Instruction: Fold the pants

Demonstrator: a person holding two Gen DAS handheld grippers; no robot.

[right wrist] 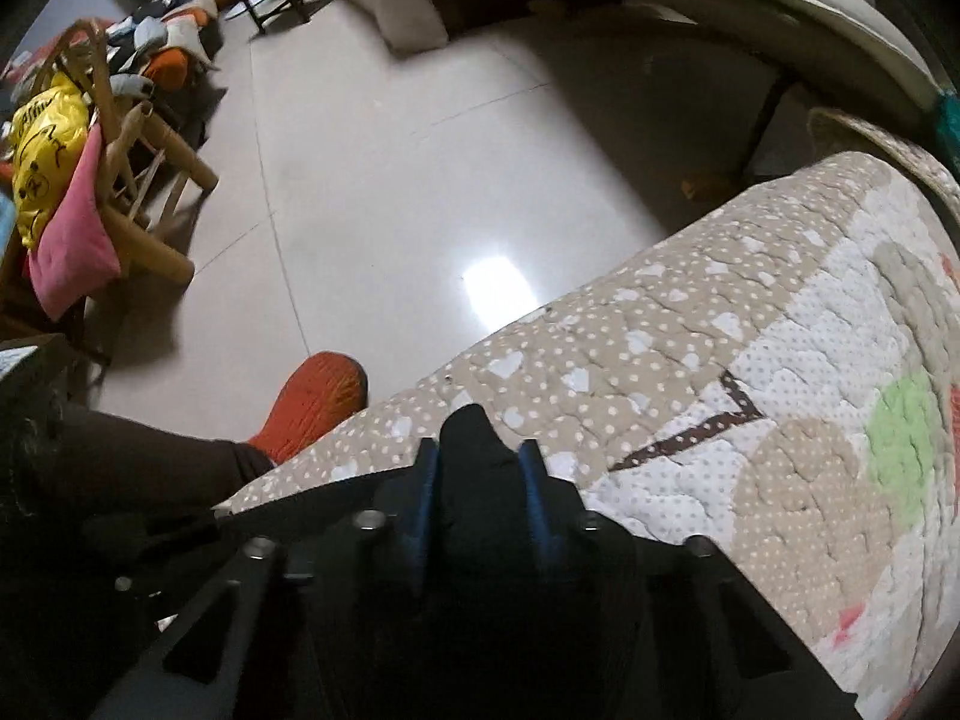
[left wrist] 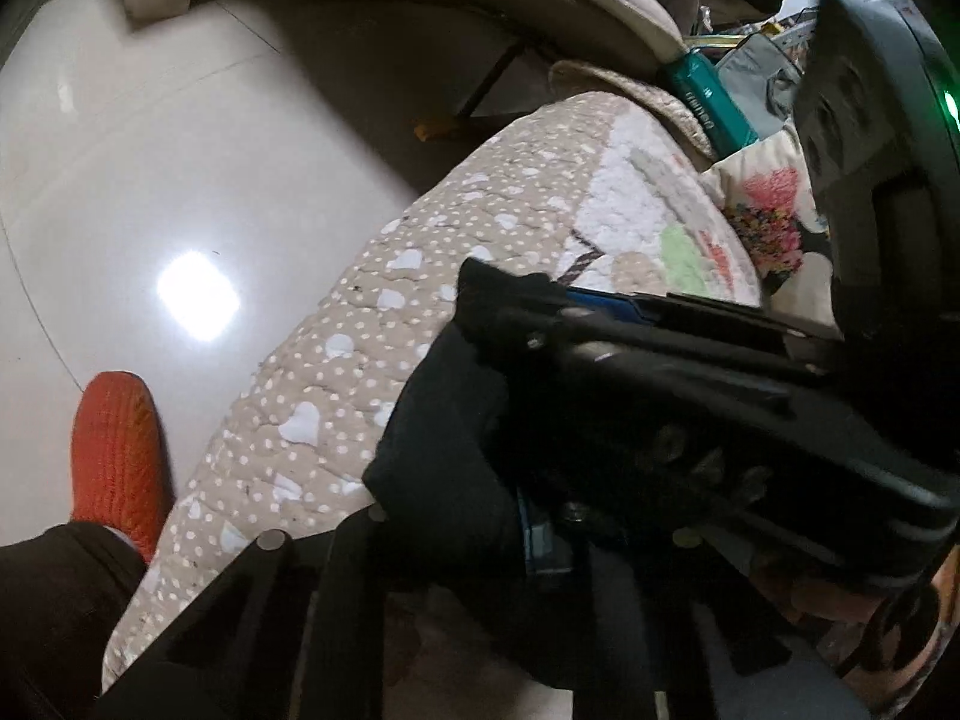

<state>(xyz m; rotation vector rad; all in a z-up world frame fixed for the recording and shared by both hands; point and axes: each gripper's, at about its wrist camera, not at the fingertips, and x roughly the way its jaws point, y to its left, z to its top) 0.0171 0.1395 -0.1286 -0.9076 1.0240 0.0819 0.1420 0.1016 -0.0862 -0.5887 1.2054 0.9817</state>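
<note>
Black pants (right wrist: 474,438), bunched at the near edge of the dotted quilt (right wrist: 690,324). Right tongs (right wrist: 477,468) clenched on a fold of them. Left tongs (left wrist: 456,516) likewise clenched on black cloth, with the right tongs crossing just above. Long axis of the pants: cannot tell.

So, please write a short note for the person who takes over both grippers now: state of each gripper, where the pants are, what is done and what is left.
Left gripper: shut on a bunch of the black pants, over the edge of the quilt.
Right gripper: shut on another fold of the pants, blue pads either side of it, crossing just in front of the left one.
Done: both grips taken.
Left: the fold itself; how far it has got cannot be seen. Lay the pants flat on the quilt and finish.
</note>
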